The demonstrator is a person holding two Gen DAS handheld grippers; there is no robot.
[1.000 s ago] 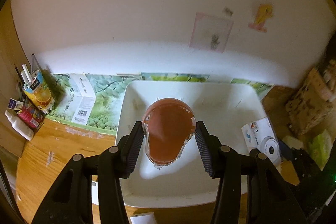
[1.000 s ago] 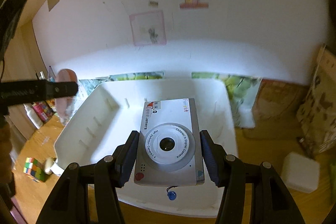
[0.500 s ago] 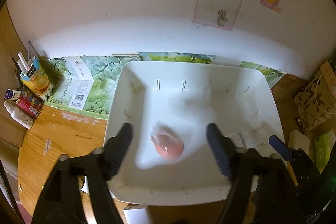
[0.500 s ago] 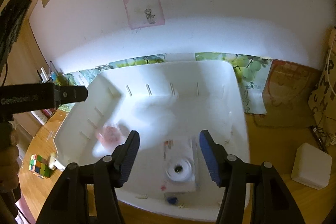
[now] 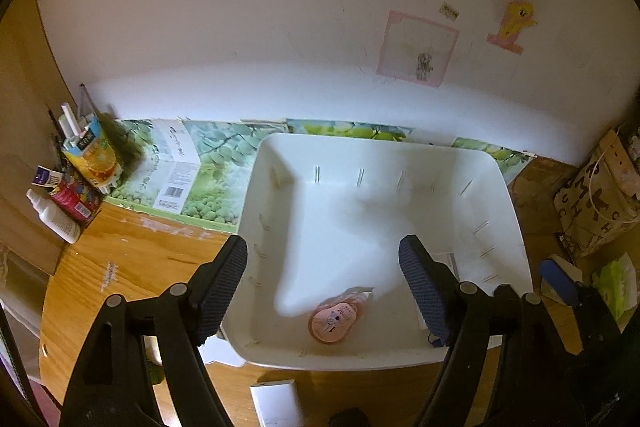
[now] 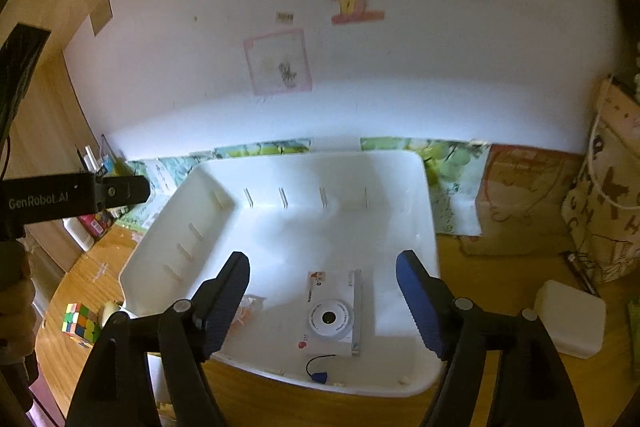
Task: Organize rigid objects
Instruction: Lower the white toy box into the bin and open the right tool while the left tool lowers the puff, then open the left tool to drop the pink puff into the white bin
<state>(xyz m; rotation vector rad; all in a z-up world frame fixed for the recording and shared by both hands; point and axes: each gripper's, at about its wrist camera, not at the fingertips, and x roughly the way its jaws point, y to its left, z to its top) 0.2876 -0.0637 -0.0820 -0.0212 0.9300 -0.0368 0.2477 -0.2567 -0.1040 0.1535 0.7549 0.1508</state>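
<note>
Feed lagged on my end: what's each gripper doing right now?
Left gripper: open, holding nothing; the pink cup lies in the white bin.
Right gripper: open, holding nothing; the toy camera lies in the bin.

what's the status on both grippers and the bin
Left gripper open, empty. Right gripper open, empty. Pink cup and toy camera lying in white bin. Nothing in the way.

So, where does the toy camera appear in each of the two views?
Left wrist view: mostly hidden behind the right finger of the left gripper; only a white corner shows.
Right wrist view: toy camera lies lens up in the near part of the white bin, between the open fingers.
Shared landmark: pink-framed drawing on the wall.
</note>
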